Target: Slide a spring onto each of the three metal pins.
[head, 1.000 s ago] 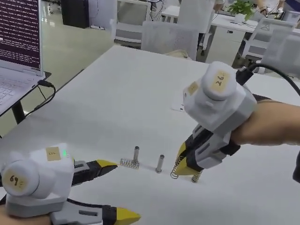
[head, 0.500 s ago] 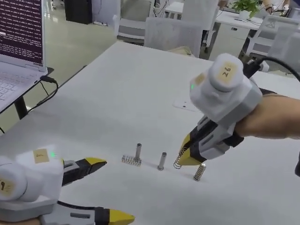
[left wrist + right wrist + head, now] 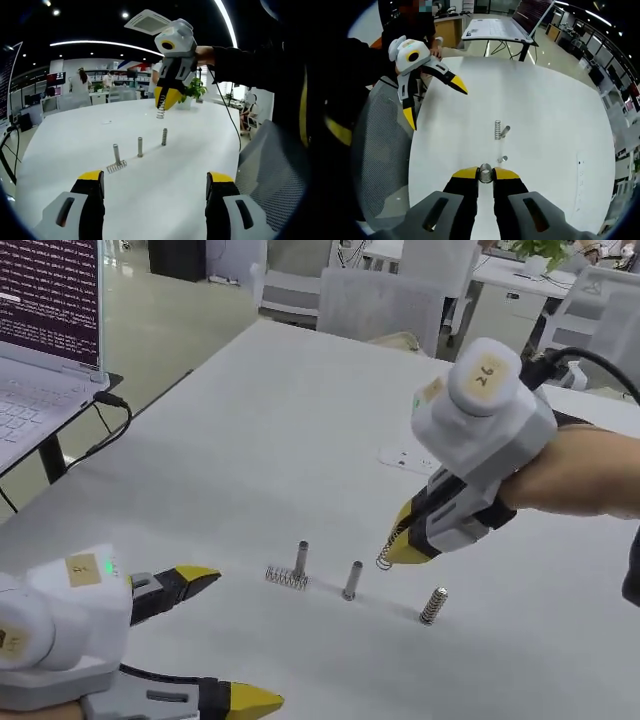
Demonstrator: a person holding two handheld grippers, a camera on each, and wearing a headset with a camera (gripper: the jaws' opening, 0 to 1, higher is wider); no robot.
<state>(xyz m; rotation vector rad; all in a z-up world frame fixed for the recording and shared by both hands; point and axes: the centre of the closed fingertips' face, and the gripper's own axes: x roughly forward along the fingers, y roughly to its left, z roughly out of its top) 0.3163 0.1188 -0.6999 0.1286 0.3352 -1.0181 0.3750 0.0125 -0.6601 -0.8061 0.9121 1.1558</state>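
Raised off the table since a second ago, the white-bodied, yellow-tipped right gripper [image 3: 400, 548] now hangs above the row of pins. Its jaws are closed on a small coiled steel spring [image 3: 385, 556], which dangles clear of the white tabletop [image 3: 240, 450]. Nearest the viewer, the matching left gripper [image 3: 235, 638] is held low by the table's near edge, jaws spread wide and holding nothing. Beyond it, three short upright metal pins stand in a line. The left pin [image 3: 301, 557] is bare, with a second spring [image 3: 287, 577] lying flat on the table against its base. The middle pin [image 3: 352, 580] is bare too. The right-hand one is sheathed by a third spring [image 3: 432, 606] standing upright over it. Farther off, an open laptop [image 3: 45, 330] with text on its dark screen sits to the left of the table. Pale mesh office chairs [image 3: 370, 305] stand past the far edge.
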